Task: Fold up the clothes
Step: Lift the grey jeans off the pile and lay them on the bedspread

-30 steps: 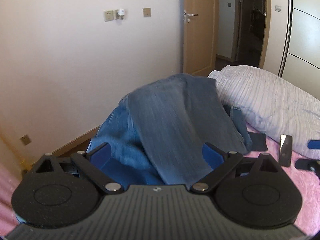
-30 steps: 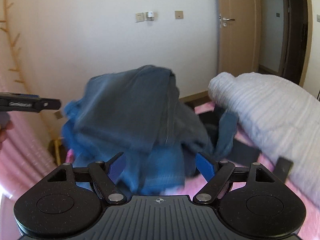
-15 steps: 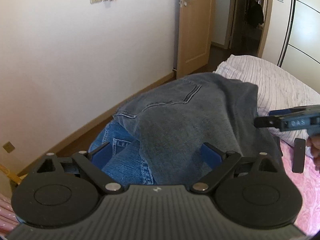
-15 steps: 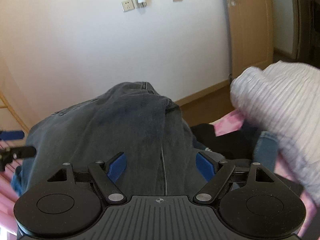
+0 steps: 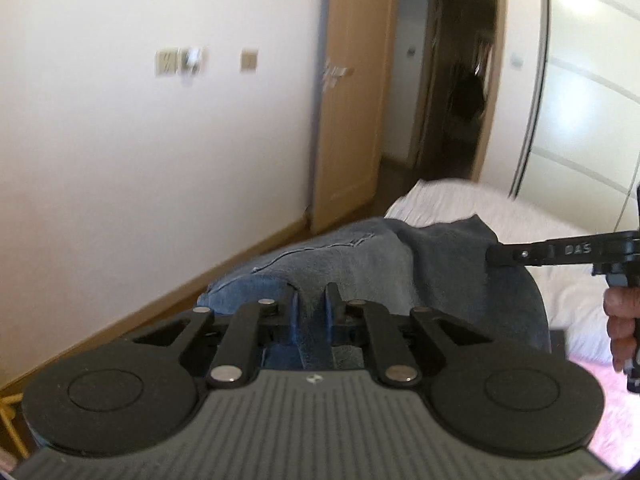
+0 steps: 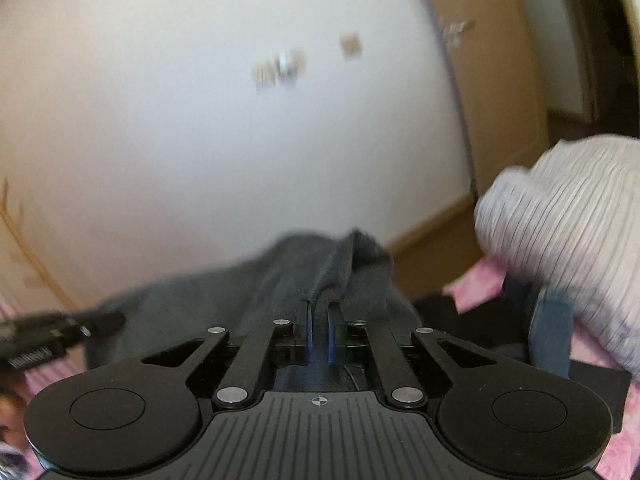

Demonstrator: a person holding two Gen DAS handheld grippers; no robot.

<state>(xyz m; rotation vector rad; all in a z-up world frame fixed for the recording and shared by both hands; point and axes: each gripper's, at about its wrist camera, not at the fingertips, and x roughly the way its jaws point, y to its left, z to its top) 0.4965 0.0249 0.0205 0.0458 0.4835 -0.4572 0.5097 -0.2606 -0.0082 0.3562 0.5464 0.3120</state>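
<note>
Both claws, left claw (image 5: 311,304) and right claw (image 6: 319,328), pinch the grey jeans (image 5: 400,264).

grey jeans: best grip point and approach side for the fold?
Grip the top edge of the grey jeans, one hand-held gripper at each end. The left hand-held gripper and right hand-held gripper already pinch folds of that edge, coming from the near side. The edge is raised and bunched there, so the fingers can close across it.
</note>
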